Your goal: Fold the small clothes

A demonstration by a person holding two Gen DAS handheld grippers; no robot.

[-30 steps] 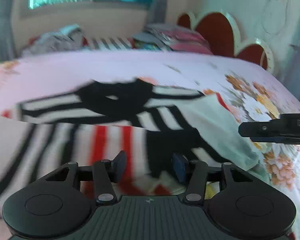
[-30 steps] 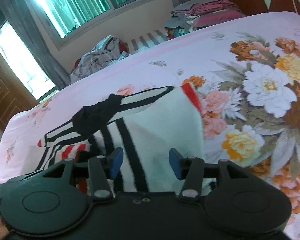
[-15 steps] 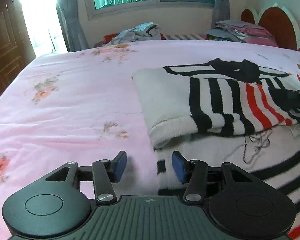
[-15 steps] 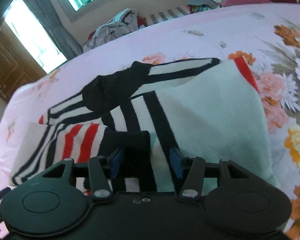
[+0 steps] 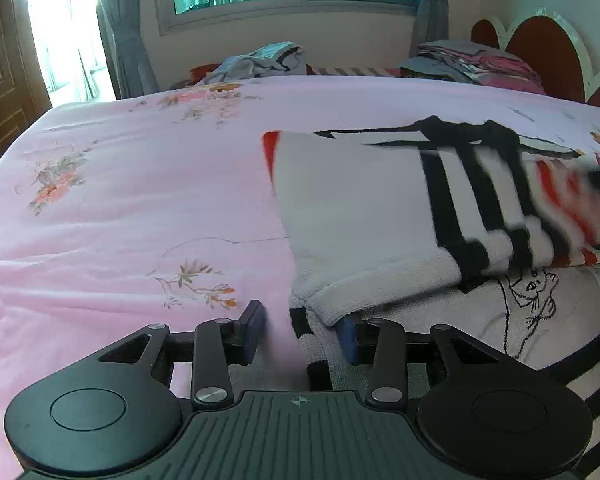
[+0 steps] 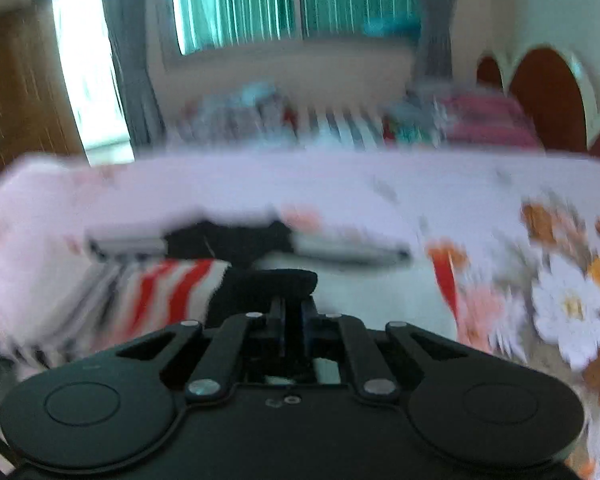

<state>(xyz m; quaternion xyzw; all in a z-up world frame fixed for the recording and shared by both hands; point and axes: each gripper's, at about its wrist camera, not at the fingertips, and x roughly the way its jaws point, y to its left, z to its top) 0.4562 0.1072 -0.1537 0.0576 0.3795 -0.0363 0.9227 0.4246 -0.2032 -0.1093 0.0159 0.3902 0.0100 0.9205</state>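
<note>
Striped sweater (image 5: 380,208) edge lies between the closing left claw (image 5: 302,332); right claw (image 6: 293,312) clenched on its black cuff (image 6: 276,280).

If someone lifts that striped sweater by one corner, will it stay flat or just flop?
The striped sweater will probably flop: it is soft knit, already bent over itself in a rounded fold. It likely won't slide much, since its fuzzy hem sits on the plush pink blanket. It looks thick, so perhaps weighty.
</note>
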